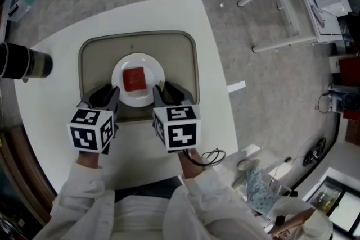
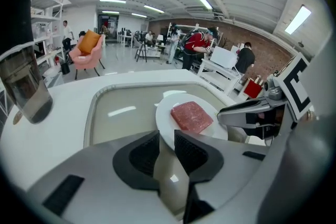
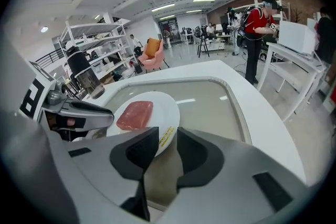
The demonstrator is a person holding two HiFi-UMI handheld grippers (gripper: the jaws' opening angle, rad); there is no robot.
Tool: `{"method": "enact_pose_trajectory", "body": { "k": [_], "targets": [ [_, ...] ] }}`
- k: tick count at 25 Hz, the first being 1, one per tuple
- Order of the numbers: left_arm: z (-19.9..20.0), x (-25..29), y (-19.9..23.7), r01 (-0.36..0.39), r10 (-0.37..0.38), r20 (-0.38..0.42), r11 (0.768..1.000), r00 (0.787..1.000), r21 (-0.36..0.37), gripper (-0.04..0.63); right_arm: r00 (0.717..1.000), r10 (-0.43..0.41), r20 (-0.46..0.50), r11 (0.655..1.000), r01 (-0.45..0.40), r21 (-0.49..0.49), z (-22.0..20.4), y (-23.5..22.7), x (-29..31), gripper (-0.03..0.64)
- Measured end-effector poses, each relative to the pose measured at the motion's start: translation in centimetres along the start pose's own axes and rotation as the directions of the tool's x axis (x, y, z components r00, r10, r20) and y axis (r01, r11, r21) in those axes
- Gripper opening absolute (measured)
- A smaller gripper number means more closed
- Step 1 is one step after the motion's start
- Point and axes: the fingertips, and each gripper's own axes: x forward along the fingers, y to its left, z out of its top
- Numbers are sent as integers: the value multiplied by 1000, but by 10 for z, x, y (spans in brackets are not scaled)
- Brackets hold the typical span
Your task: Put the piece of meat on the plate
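Note:
A red square piece of meat (image 1: 134,79) lies flat in the middle of the round white plate (image 1: 138,62), which stands on the beige tray (image 1: 174,59). My left gripper (image 1: 107,91) hovers at the plate's near left rim. My right gripper (image 1: 166,89) hovers at its near right rim. In the left gripper view the meat (image 2: 191,116) sits just beyond my jaws (image 2: 167,136), which stand nearly together with nothing between them. The right gripper view shows the meat (image 3: 135,115) ahead-left of my jaws (image 3: 168,134), which are likewise drawn close and hold nothing.
The tray rests on a white table (image 1: 56,64) with rounded corners. A dark cylindrical tumbler (image 1: 25,62) stands at the table's left edge. A black cable (image 1: 211,155) lies near the right front edge. A white metal rack (image 1: 292,3) stands on the floor beyond.

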Motion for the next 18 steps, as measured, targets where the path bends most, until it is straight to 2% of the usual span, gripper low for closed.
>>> {"method": "enact_pose_trajectory", "body": {
  "k": [4,10,14,16,18],
  "targets": [
    [3,-17,5,-8,8,36,1000,999,12,86,999,-19,41,1000,18,21,-1,0,-13,95],
    [9,-57,-2,112,-106,149,993,983,-29,83,986,-58,157,997,51,50,1,12,-47,94],
    [2,-95,-5,158,-157,197,987,968,12,58,974,-32,226,998,19,60,-2,45,-76,91],
    [-5,-114,-3,181,-185,215,983,959,37,35,967,-14,254,998,-2,66,-6,66,-87,45],
    [-11,-135,-4,212,-219,238,976,946,56,24,960,5,280,998,-21,54,-13,89,-100,34]
  ]
}}
